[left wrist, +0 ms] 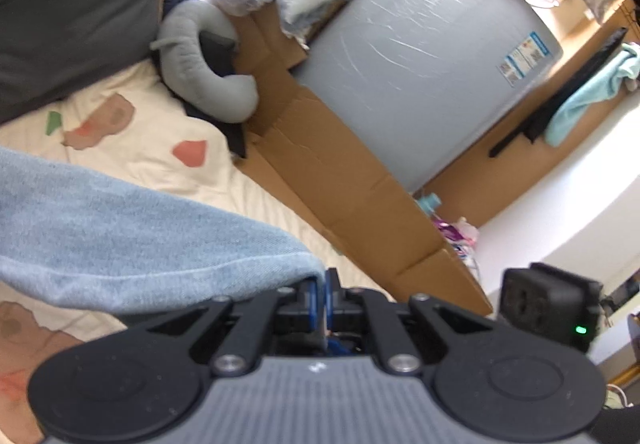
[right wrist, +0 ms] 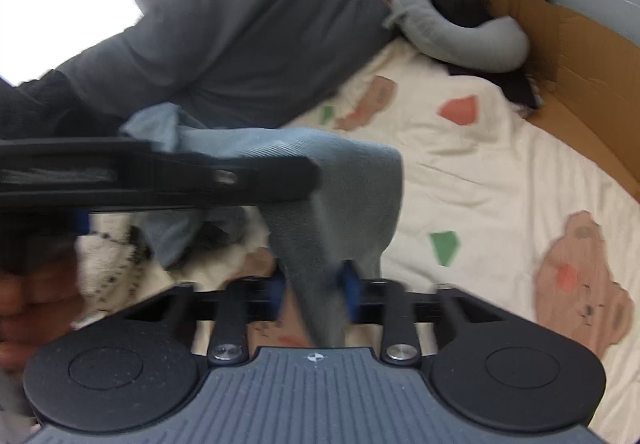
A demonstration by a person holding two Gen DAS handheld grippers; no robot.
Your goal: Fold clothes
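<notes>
Left gripper (left wrist: 320, 294) pinches the light-blue garment's (left wrist: 120, 236) hem; right gripper (right wrist: 316, 292) clamps a fold hanging between its jaws (blurred).

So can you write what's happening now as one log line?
step: folding | left gripper: shut on blue cloth | right gripper: around cloth, grip unclear | bed sheet: underneath

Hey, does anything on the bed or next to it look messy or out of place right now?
Yes. A flattened, torn cardboard box is wedged along the bed's edge against a plastic-wrapped grey mattress, an odd spot for it. A grey neck pillow is jammed into the corner. The light blue garment is bunched, not flat.
</notes>
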